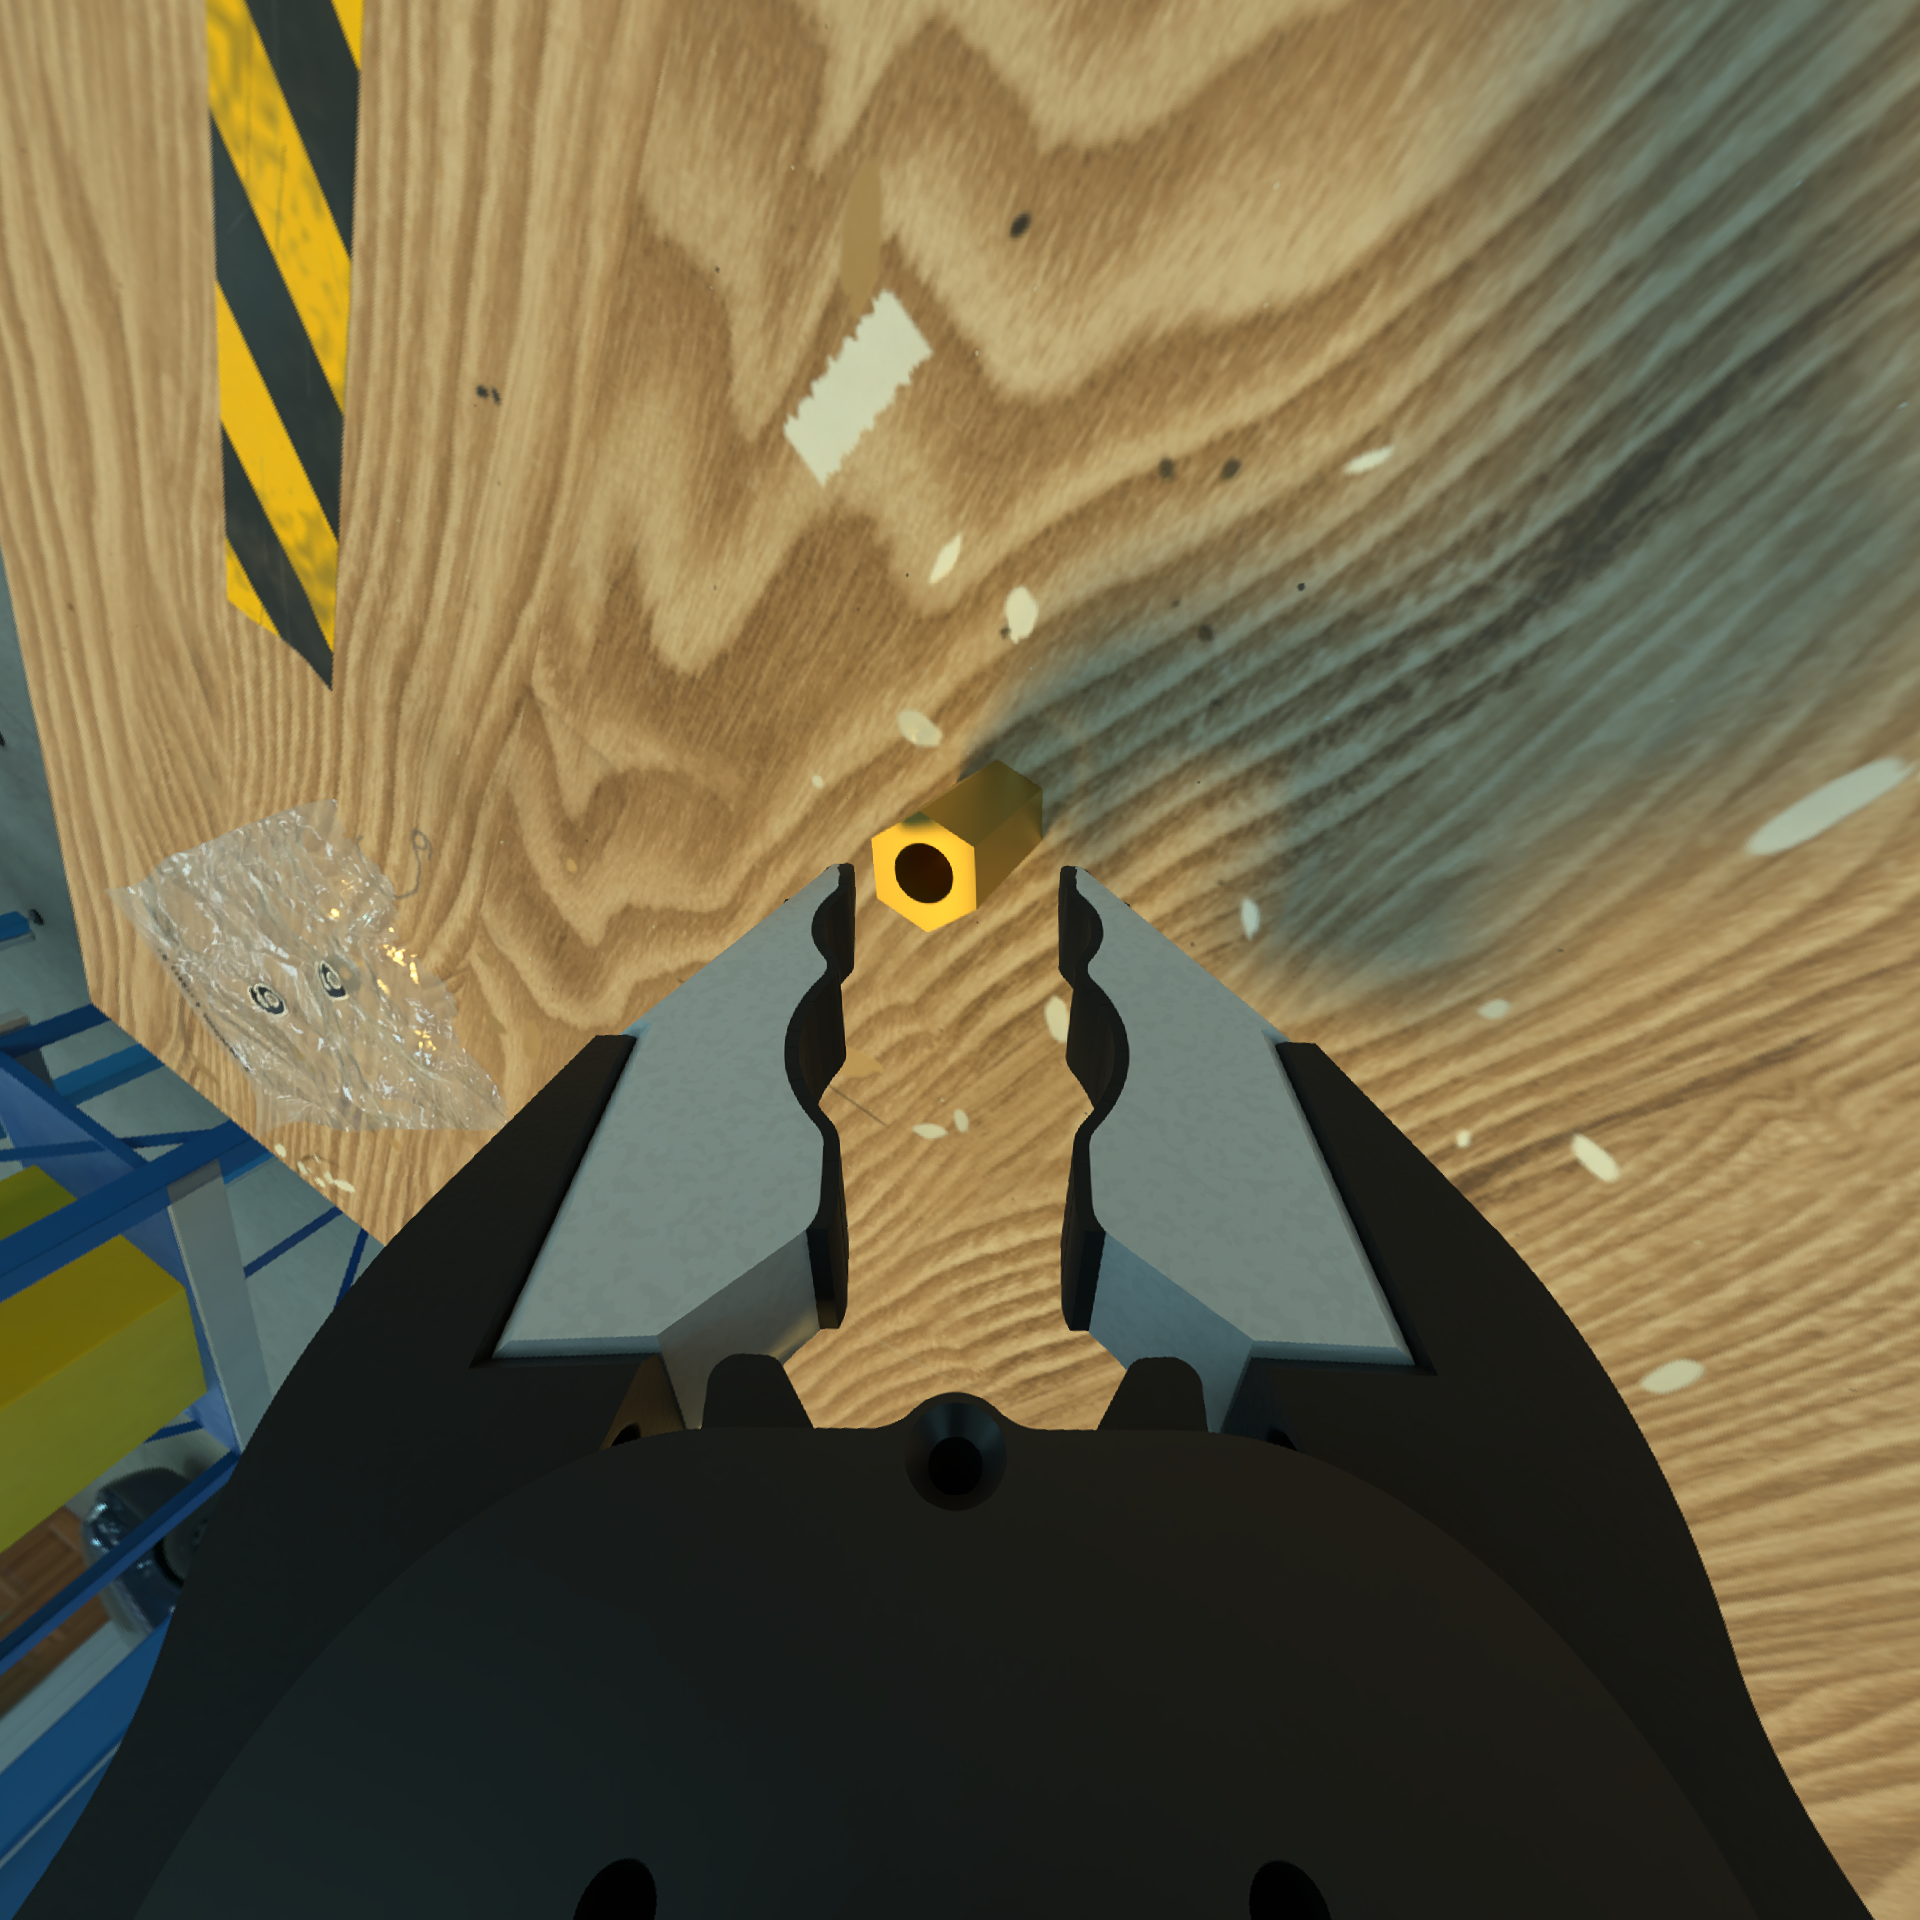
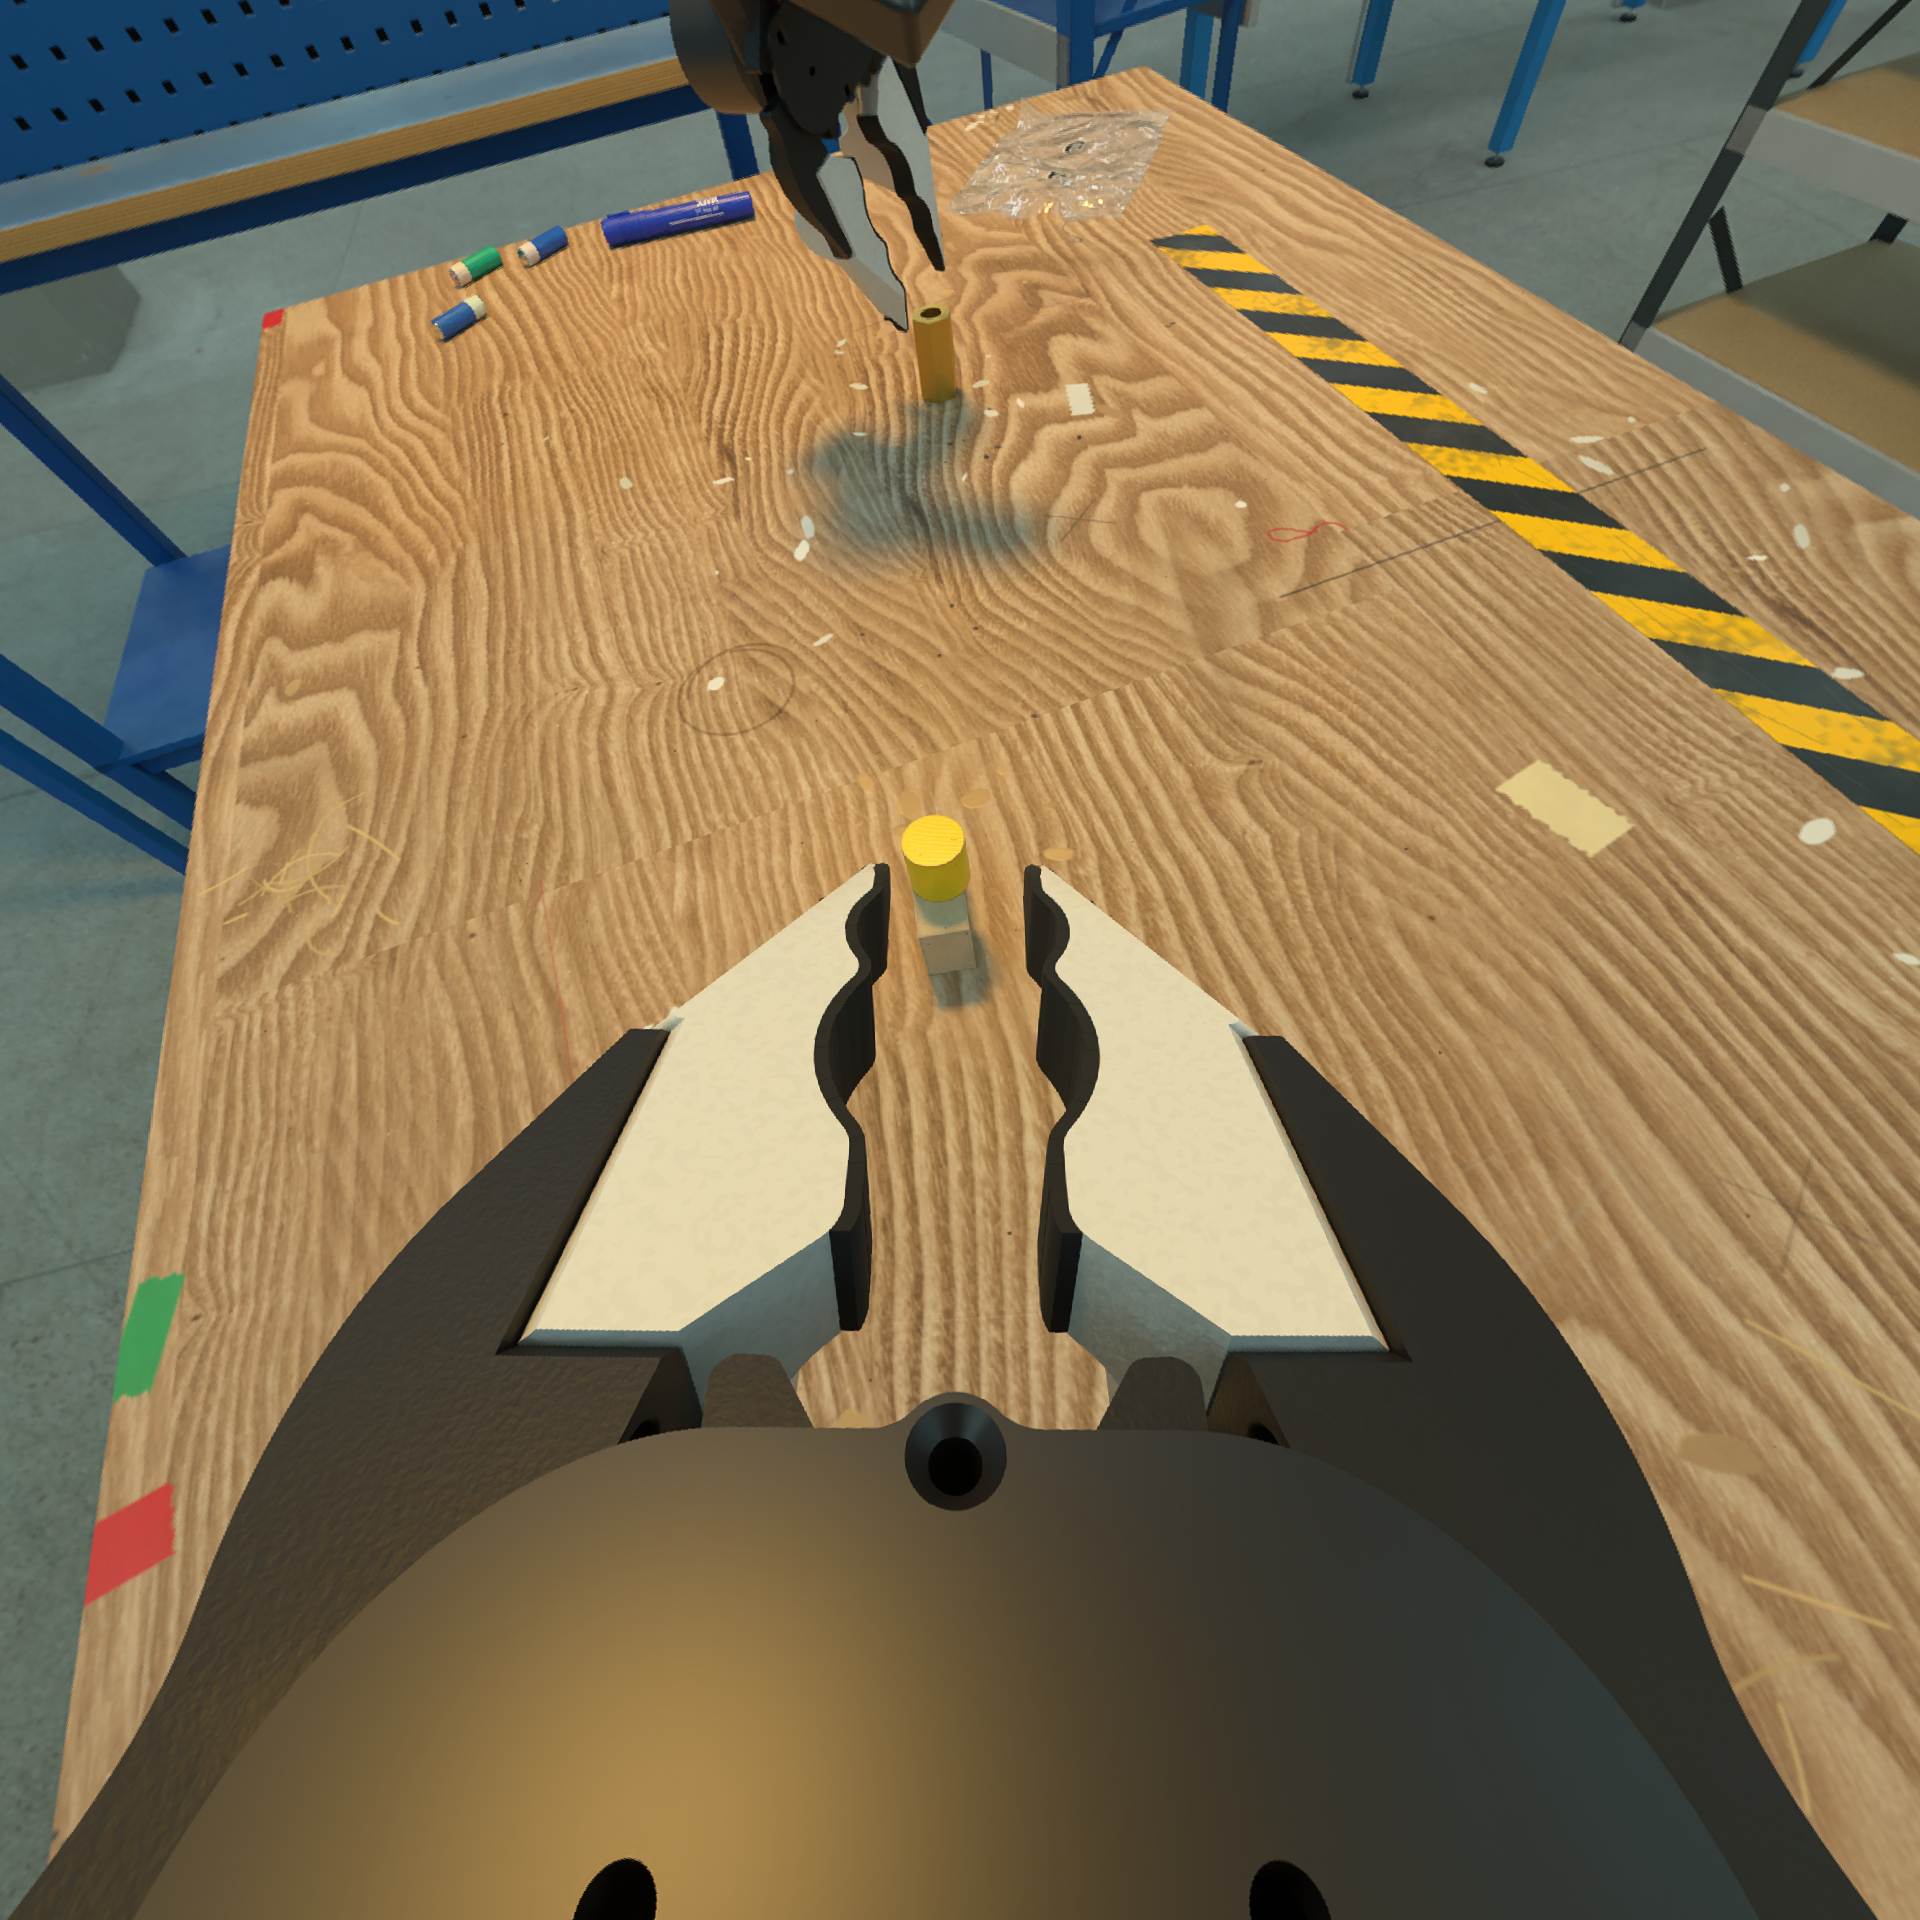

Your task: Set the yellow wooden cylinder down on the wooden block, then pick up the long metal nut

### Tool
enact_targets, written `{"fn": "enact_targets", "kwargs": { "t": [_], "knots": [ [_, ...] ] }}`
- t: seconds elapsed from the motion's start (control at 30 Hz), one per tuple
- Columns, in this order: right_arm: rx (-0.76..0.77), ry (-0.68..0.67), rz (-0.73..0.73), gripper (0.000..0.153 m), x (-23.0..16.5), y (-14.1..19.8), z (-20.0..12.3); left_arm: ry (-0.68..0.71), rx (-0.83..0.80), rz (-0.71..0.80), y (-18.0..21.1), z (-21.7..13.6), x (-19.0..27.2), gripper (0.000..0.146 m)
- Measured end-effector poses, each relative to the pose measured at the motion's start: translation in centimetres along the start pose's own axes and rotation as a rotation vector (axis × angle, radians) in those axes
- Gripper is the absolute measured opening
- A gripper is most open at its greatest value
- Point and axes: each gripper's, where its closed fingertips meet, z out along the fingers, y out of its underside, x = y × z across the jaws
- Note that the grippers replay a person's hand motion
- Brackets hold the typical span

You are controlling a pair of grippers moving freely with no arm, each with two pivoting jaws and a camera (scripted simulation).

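The yellow wooden cylinder stands upright on the small pale wooden block on the table. My right gripper is open and empty, its tips on either side of the cylinder and block, just short of them. The long brass-coloured hexagonal nut stands upright on the table; in the left wrist view I look down its bore. My left gripper is open and empty, its tips just above and beside the nut. In the right wrist view the left gripper hangs over the nut at the far end.
The wooden table has a dark smudge near the nut. A crumpled clear plastic bag lies near the table edge. A yellow-black hazard stripe runs along the right. Blue markers and caps lie at the far left.
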Motion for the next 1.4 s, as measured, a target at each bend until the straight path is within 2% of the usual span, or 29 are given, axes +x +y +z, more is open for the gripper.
{"fn": "enact_targets", "kwargs": {
  "t": [0.3,0.47,0.63,0.73,0.97,1.23,1.4],
  "knots": [
    [-0.026,0.004,0.021,0.026,0.4,0.6,0.2,0.093,-0.097,-0.017,1.2,2.9,-0.3,0.041],
    [-0.02,0.004,0.022,0.025,0.5,0.6,0.1,0.127,-0.118,-0.063,1.8,3.9,-0.1,0.034],
    [-0.004,0.005,0.026,0.025,0.5,0.6,-0.3,0.097,-0.091,-0.065,1.7,3.6,-0.3,0.029],
    [0.007,0.006,0.026,0.025,0.6,0.5,-0.5,0.075,-0.057,-0.097,1.7,2.2,-1.0,0.026],
    [0.033,0.003,0.015,0.025,0.3,0.2,-0.9,-0.03,-0.018,-0.032,2.1,-2.2,-2.1,0.026],
    [0.045,0.0,0.007,0.025,0.1,-0.1,-1.1,-0.162,0.147,0.105,-0.6,-9.0,-1.5,0.026],
    [0.042,-0.002,0.005,0.025,0.0,-0.1,-1.0,-0.219,0.239,0.202,-3.9,-12.8,0.6,0.026]
  ]
}}
